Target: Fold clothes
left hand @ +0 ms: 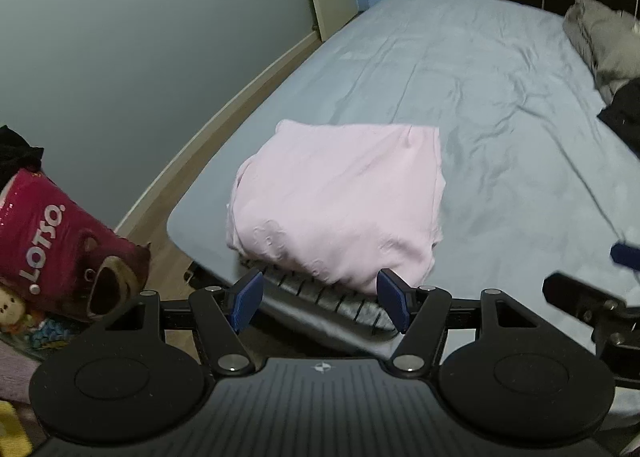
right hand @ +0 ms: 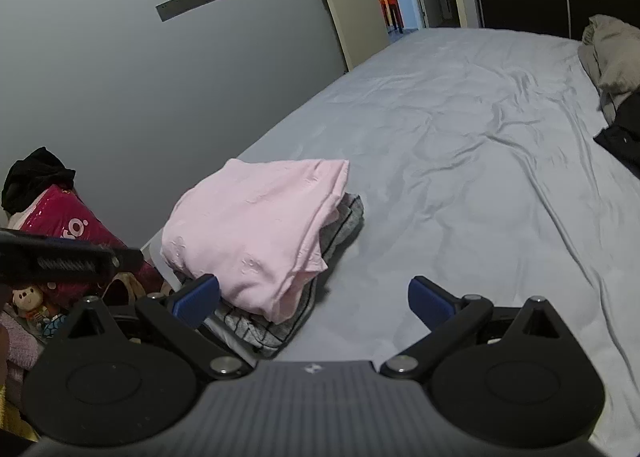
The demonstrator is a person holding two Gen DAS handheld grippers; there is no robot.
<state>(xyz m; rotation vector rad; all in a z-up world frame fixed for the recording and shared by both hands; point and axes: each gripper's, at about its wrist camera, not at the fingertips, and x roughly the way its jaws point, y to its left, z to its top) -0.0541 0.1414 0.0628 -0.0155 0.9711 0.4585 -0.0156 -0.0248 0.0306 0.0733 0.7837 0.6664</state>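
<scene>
My left gripper (left hand: 320, 299) points steeply down over the near left corner of the bed, its two blue pads (left hand: 245, 299) spread wide with nothing pinched between them. Black linkage arms fan out behind the pads to two round hubs. At the right edge of that view, part of my right gripper shows as a black arm with a blue tip, close beside the left one.

My right gripper (right hand: 314, 299) tilts down less sharply, just inside the bed's near edge. Its blue pads (right hand: 430, 303) stand as far apart as they go, gripping nothing. The left gripper's black body crosses that view's left edge.
</scene>
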